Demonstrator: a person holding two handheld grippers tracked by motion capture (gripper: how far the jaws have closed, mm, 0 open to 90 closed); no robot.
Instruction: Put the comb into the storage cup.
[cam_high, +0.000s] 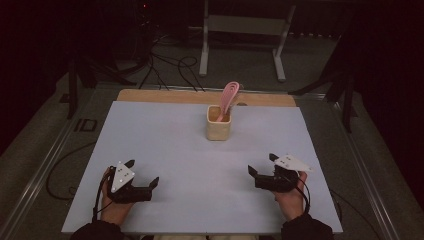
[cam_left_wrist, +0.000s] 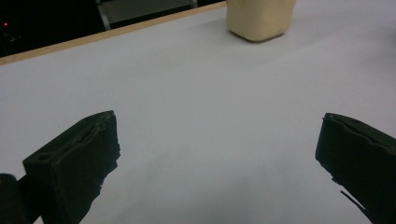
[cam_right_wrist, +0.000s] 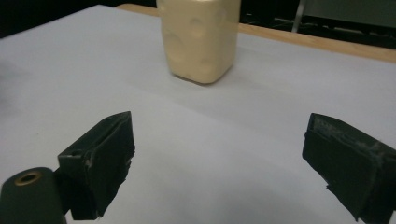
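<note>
High view: one cream cup (cam_high: 219, 123) holding one pink spatula (cam_high: 228, 98) stands at twelve o'clock on the table (cam_high: 165, 135). Left gripper (cam_high: 144, 173) at seven, right gripper (cam_high: 261, 165) at five, both low, jaws wide, empty.

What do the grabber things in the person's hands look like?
The left gripper and right gripper are black, each with two chunky black jaws with flat pads. A pale grey three-cornered plate with small dots sits on top of each. A thin black cable trails from each. The person wears dark sleeves.
</note>
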